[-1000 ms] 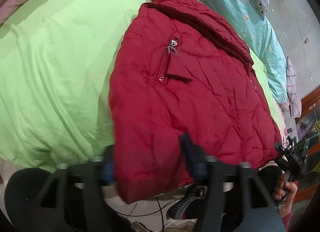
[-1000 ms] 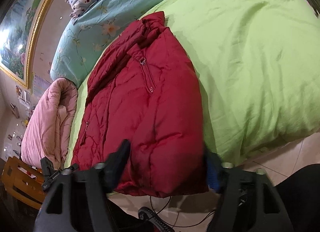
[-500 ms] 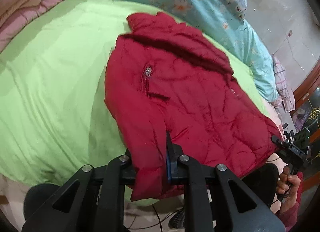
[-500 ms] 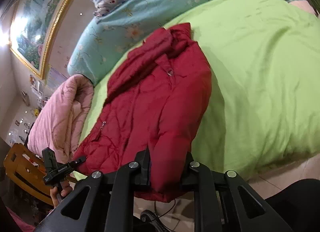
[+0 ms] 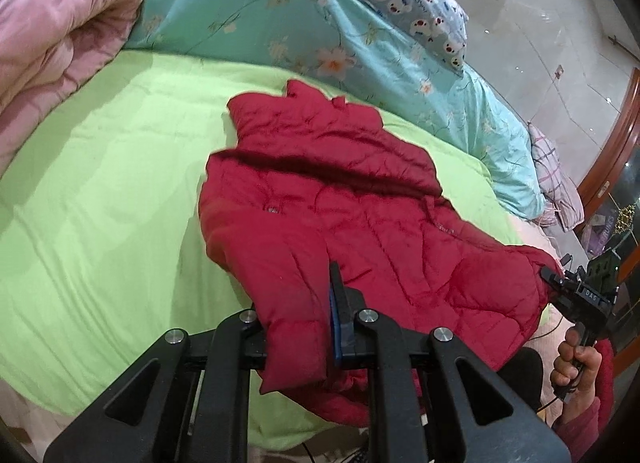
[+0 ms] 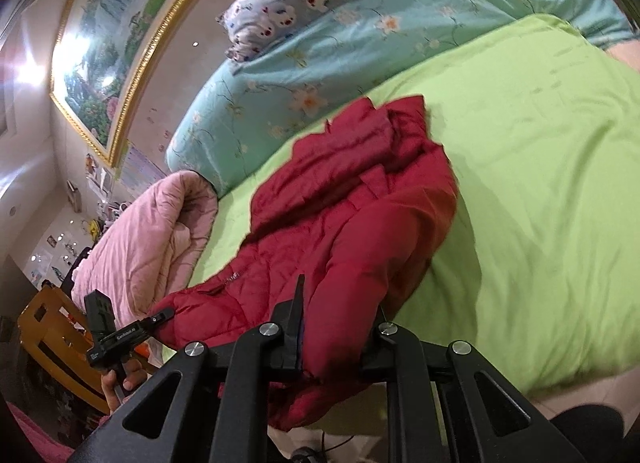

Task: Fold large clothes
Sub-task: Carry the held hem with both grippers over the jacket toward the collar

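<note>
A red quilted jacket (image 5: 360, 215) lies on a lime green quilt (image 5: 100, 203), collar toward the pillows, hem toward me. My left gripper (image 5: 298, 327) is shut on the jacket's near hem corner and lifts it off the bed edge. In the right wrist view the same jacket (image 6: 352, 223) bunches up toward me. My right gripper (image 6: 340, 327) is shut on the other hem corner, also raised. The right gripper shows at the far right of the left wrist view (image 5: 560, 283), and the left gripper shows at the lower left of the right wrist view (image 6: 160, 317).
A teal floral duvet (image 5: 280, 23) and a patterned pillow (image 5: 408, 7) lie beyond the jacket. A rolled pink quilt (image 5: 48, 43) sits at the far left. A wooden chair (image 6: 52, 327) stands beside the bed. Cables hang below the bed edge.
Both grippers closed on the jacket's hem corners and lifted them up and forward. The lower part of the jacket now bunches and rises off the bed.
</note>
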